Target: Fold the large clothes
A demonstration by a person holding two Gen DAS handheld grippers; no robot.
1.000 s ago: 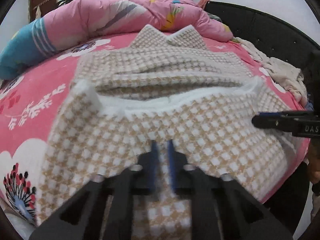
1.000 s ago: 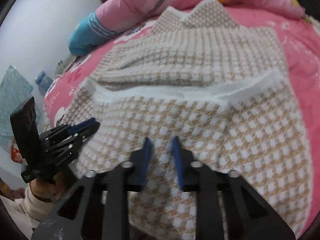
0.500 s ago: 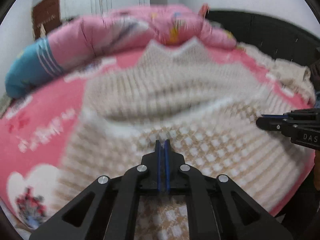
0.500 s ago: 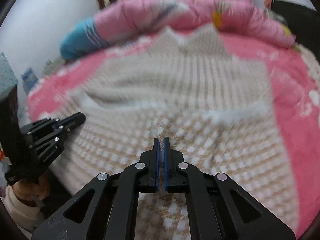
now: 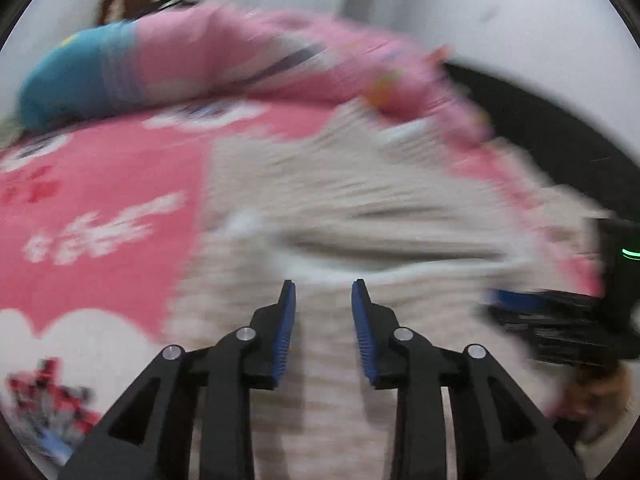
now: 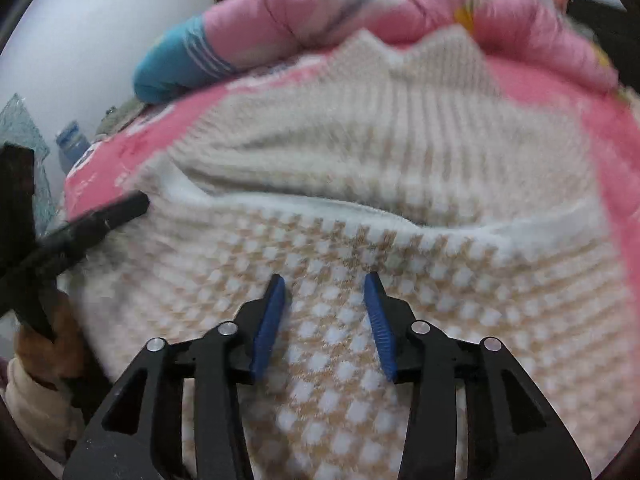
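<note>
**Both tools open above a folded knit on the bed**

The checked garment [image 6: 360, 208] lies spread across a pink bed [image 6: 612, 128], its near half doubled back so a thick white ribbed hem runs side to side across the middle. It is a chunky, nubbly knit in tan and white squares; the far half shows a finer, ribbed weave ending in two pointed peaks near a puffy pink quilt [image 6: 360, 4] rolled along the head of the bed, one end of it teal with pale stripes.

The right tool [image 6: 325, 280] hangs over the near half, its black arms ending in ridged blue pads [image 6: 267, 324]. Its jaws have just been opening and stand apart, with the knit lying below them and nothing pinched. The left tool [image 5: 323, 286] is in the same state, jaws just opened, parted over the cloth, gripping nothing.

The left wrist view is heavily smeared: the check pattern dissolves into pale streaks and the printed sheet [image 5: 92, 216] reads only as white blotches on pink. At the left edge of the right wrist view, a hand [image 6: 48, 344] with a cream sleeve is cut off by the frame. A blue-capped bottle [image 6: 72, 144] beyond the bed is too blurred to make out further. The dark headboard [image 5: 540, 120] is only partly in view.
</note>
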